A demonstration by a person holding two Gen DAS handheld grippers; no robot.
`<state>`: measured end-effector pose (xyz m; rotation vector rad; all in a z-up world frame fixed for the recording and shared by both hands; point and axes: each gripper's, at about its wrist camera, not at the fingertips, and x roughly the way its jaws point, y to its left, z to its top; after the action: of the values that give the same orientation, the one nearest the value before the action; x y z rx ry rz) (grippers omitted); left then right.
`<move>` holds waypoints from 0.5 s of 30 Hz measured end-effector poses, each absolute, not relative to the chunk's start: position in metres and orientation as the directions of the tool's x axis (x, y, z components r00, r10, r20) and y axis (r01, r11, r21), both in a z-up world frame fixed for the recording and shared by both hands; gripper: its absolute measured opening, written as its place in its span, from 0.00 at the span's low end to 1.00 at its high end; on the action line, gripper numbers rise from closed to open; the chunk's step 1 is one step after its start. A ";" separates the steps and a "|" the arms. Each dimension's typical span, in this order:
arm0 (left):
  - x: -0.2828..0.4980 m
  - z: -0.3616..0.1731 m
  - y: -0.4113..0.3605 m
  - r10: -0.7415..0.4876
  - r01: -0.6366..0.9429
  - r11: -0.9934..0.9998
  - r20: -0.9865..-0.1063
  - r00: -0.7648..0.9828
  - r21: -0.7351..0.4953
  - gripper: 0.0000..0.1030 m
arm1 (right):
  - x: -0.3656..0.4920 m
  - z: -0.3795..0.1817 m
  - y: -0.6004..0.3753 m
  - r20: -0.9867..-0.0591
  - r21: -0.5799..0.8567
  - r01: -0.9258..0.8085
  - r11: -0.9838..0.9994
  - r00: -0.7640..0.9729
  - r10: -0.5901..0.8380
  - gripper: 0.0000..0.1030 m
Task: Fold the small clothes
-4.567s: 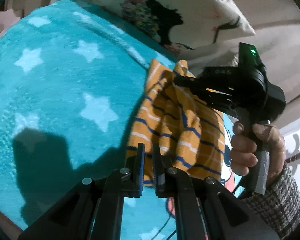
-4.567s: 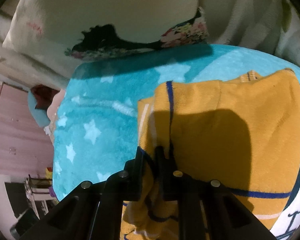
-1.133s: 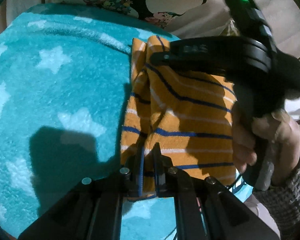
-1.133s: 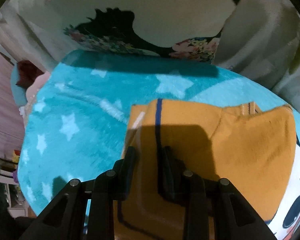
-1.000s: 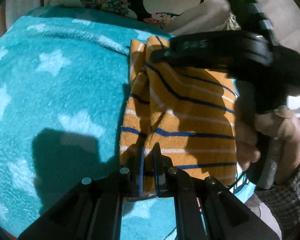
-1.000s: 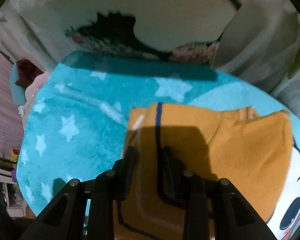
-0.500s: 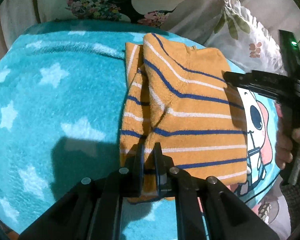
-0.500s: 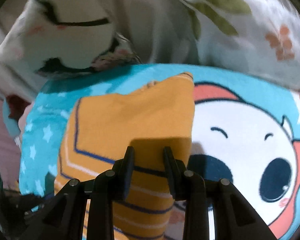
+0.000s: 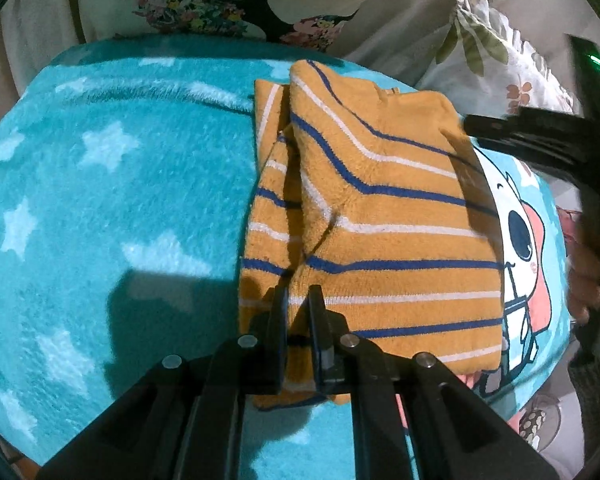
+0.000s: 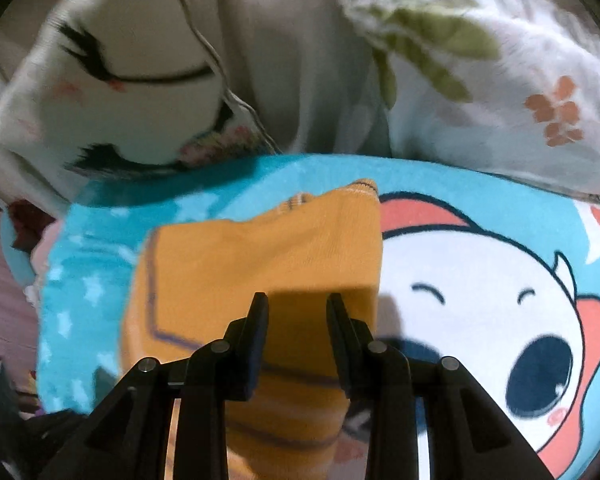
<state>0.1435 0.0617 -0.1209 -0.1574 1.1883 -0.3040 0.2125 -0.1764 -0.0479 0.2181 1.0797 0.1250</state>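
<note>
An orange garment with blue and white stripes lies folded on a teal star blanket. My left gripper is shut on the garment's near edge, at a fold. My right gripper is open and empty, raised over the garment's right edge. It also shows in the left wrist view at the right, held by a hand.
The blanket carries a white cartoon face to the right of the garment. Patterned pillows and a leaf-print cushion lie behind the blanket.
My right gripper has let go of the garment's far fold, opened and swung away to the right side. The garment now lies flat. My left gripper has stayed shut on the near edge.
</note>
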 end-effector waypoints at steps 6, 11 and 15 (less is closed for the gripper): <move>0.147 -0.124 0.060 -0.316 0.153 0.948 -0.889 0.332 -0.280 0.11 | 0.163 -0.063 -0.170 -0.864 0.270 -0.009 0.963 0.438 0.247 0.32; 0.147 -0.126 0.060 -0.318 0.157 0.947 -0.890 0.327 -0.281 0.12 | 0.172 -0.094 -0.168 -0.879 0.262 0.016 0.965 0.416 0.232 0.32; 0.147 -0.125 0.059 -0.312 0.160 0.949 -0.892 0.326 -0.273 0.12 | 0.172 -0.078 -0.172 -0.880 0.246 0.007 0.969 0.421 0.220 0.32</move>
<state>0.1466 0.0594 -0.1254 -0.1444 1.2002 -0.3107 0.1721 -0.1715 -0.0785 0.2254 1.1310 0.1347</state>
